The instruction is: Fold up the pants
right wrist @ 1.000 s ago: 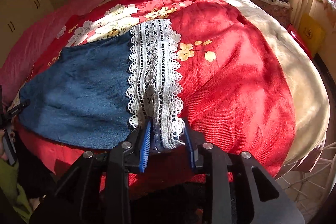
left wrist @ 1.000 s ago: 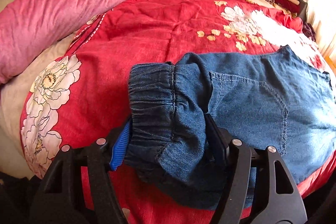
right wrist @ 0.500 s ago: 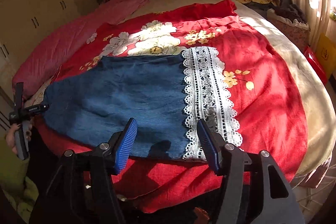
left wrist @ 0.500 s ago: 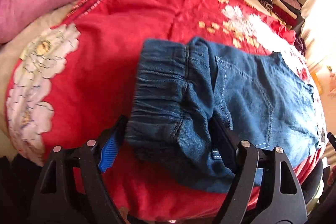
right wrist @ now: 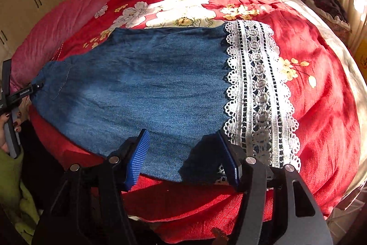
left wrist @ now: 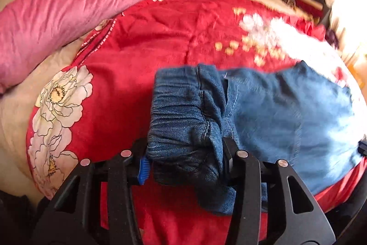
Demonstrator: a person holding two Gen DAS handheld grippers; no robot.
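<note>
Left gripper (left wrist: 185,160): closing on bunched elastic waistband (left wrist: 181,116) of denim pants (right wrist: 146,88), cloth wadded thick between the jaws and pads pressed into it. Right gripper (right wrist: 183,157): parted wide, hovering over near edge of the leg fabric just beside the lace hem (right wrist: 259,95), nothing pinched. Pants spread flat across red floral bedspread (right wrist: 321,107), waist toward the left-hand side, lace cuffs toward the right, near edge close to the bed's edge. Largest risk noted: whole garment dragged off the near edge, or skewed, if waistband end pulled while the cuff end lies free, right jaws holding nothing. Next: uneven fold, since waistband gripped as a wad rather than a flat edge; layers likely to twist on lifting. Next: bedspread caught along with denim if right jaws close low, red cloth lying directly beneath. Smaller: lace snagged on ribbed blue pad (right wrist: 137,160), open-work threads easily hooked. Smallest: partial slip of waistband from left grip, grip being bulky and off-centre. Pink blanket (left wrist: 68,15) well apart; no interference expected.
</note>
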